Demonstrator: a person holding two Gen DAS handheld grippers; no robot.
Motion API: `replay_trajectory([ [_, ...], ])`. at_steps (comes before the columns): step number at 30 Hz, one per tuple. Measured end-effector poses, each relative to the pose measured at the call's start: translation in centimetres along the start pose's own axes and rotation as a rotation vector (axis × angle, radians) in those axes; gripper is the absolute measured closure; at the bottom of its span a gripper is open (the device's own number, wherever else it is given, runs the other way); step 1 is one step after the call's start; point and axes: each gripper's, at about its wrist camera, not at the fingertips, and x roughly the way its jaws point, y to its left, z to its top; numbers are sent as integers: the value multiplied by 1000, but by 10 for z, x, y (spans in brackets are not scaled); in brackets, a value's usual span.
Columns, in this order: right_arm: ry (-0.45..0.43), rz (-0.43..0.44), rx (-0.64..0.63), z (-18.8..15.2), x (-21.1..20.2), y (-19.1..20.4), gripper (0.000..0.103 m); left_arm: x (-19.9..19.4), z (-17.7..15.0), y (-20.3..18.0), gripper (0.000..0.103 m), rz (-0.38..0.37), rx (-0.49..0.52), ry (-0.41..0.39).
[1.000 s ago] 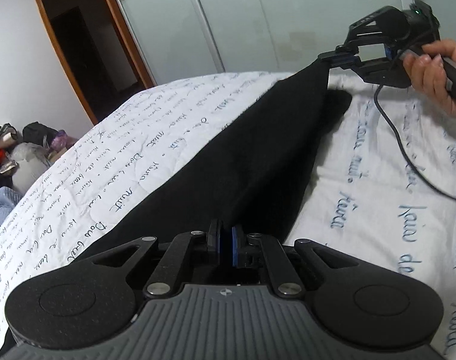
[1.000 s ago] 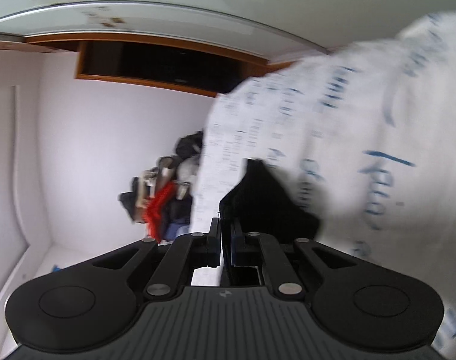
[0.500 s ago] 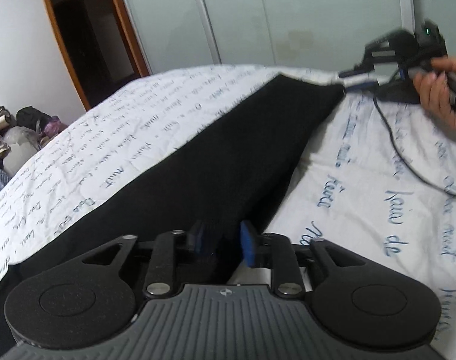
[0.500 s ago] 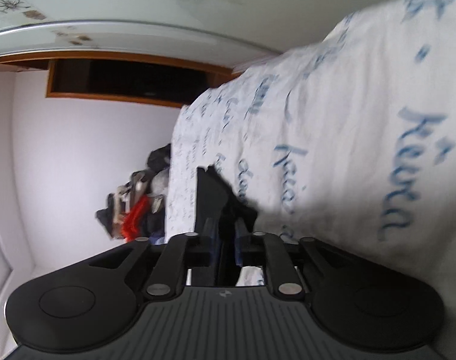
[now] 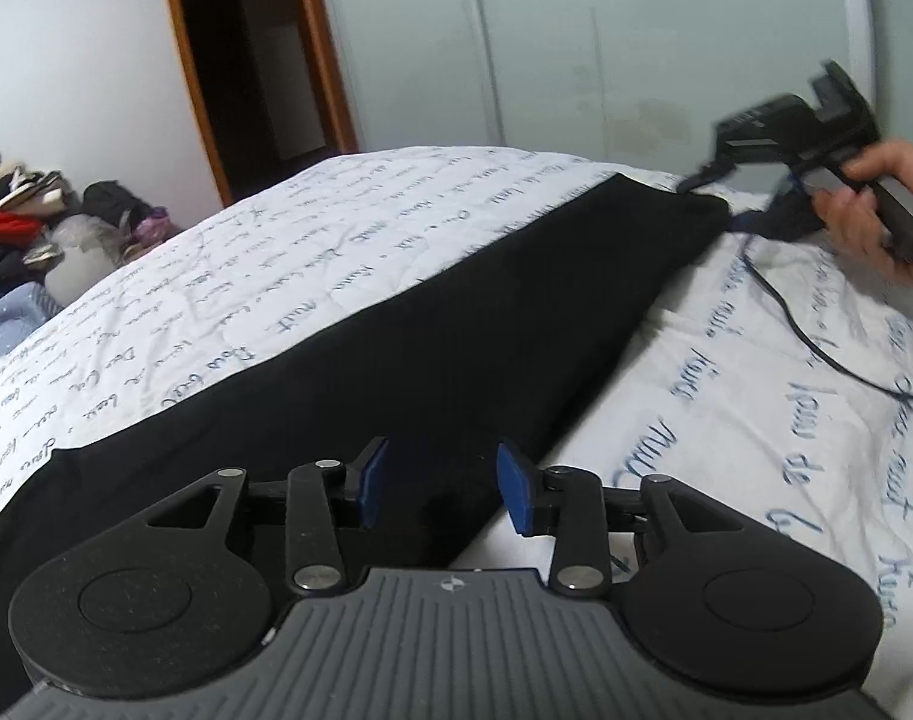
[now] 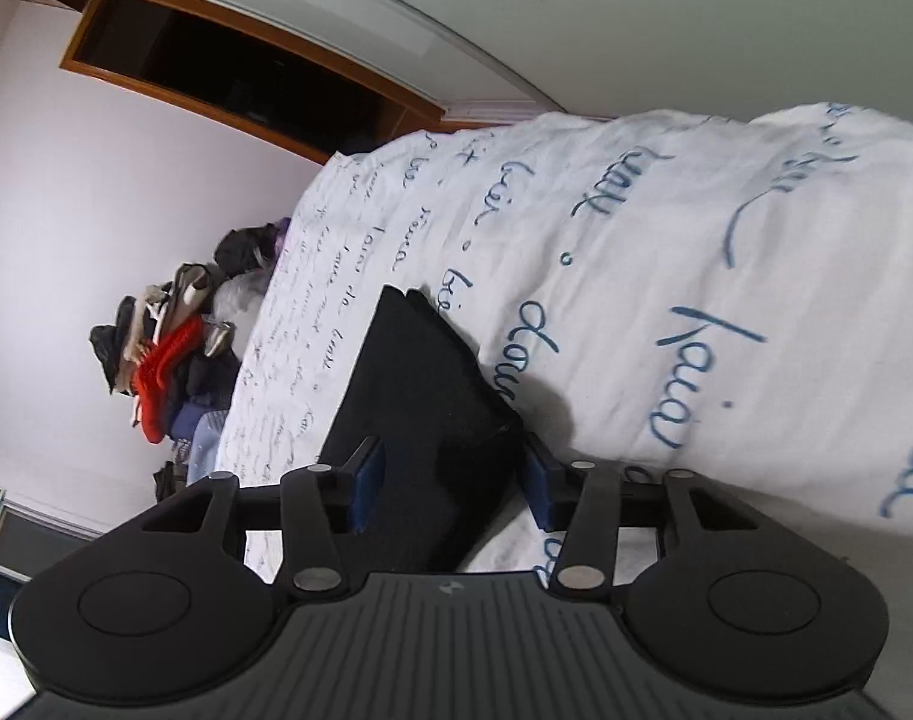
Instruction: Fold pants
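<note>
One pair of black pants (image 5: 432,324) lies flat in a long band on the bed cover (image 5: 264,276), running from the near edge of the left wrist view to the far end of the bed.

Left wrist view only: the right gripper (image 5: 705,177), blurred, sits at the far end of the pants, held by a hand (image 5: 870,210); a black cable (image 5: 816,348) trails from it across the cover. Also visible here are a wooden-framed doorway (image 5: 246,60) and pale wardrobe doors (image 5: 576,42).

Right wrist view only: the scene appears rolled sideways, and the end of the pants (image 6: 426,408) is seen close up.

Both views show one pile of clothes (image 5: 30,222) beside the bed, with one red item.

The left gripper (image 5: 441,486) has its blue pads (image 5: 373,483) apart; its jaws have just been opening. The pants edge lies between the pads without being pressed. The right gripper (image 6: 453,483) likewise has its jaws apart and just opened, with the pants end between the pads and free of them.

The cover carries repeated blue cursive script. Some words look like "nuit", but the text is not reliably legible.
</note>
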Motion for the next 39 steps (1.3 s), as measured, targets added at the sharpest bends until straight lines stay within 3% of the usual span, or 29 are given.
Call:
replay_trajectory([
  [1, -1, -2, -5, -1, 2, 2, 56, 0, -2, -3, 54, -8, 18, 0],
  [2, -16, -4, -7, -2, 1, 2, 66, 1, -4, -6, 52, -12, 35, 1],
  [3, -24, -5, -14, -3, 3, 2, 97, 3, -5, -10, 49, -17, 50, 4],
  [8, -72, 24, -122, -1, -5, 27, 97, 6, -2, -18, 48, -11, 108, -31],
  [11, -92, 63, -175, 8, -16, 41, 97, 12, 4, -13, 40, -44, 50, -31],
  [13, -65, 22, -168, 12, -7, 32, 97, 35, -2, -14, 39, -87, 20, 87],
  [15, -16, -34, -115, 12, 8, 7, 97, 38, -7, -14, 36, -73, -2, 54],
  [17, -13, 11, -32, 9, 14, -14, 98, 35, -2, -15, 44, -58, 7, 72],
  [19, -22, 45, 13, 9, 8, -14, 97, 25, 3, -20, 53, 0, 79, 55],
  [20, -26, 66, 21, 9, 4, -10, 97, 19, 3, -25, 52, 57, 142, 33],
  [22, -33, 111, 21, 12, -1, -2, 97, 12, 2, -34, 38, 128, 278, 7],
  [26, -35, 187, 15, 19, -7, 15, 97, 17, -1, -46, 35, 86, 420, 75],
  [28, -34, 196, 9, 22, -5, 22, 97, 20, -5, -55, 35, 105, 479, 79],
  [32, -29, 218, 0, 27, -5, 33, 97, 26, -6, -58, 36, 129, 502, 84],
  [35, -29, 238, -8, 31, -3, 45, 97, 32, 1, -56, 57, 162, 501, 107],
  [36, -30, 244, -12, 32, -4, 47, 97, 34, 2, -53, 79, 176, 492, 123],
  [37, -30, 248, -13, 32, -4, 49, 97, 35, 5, -50, 92, 184, 471, 133],
  [39, -28, 268, -16, 32, -8, 52, 96, 30, 9, -43, 93, 183, 430, 123],
])
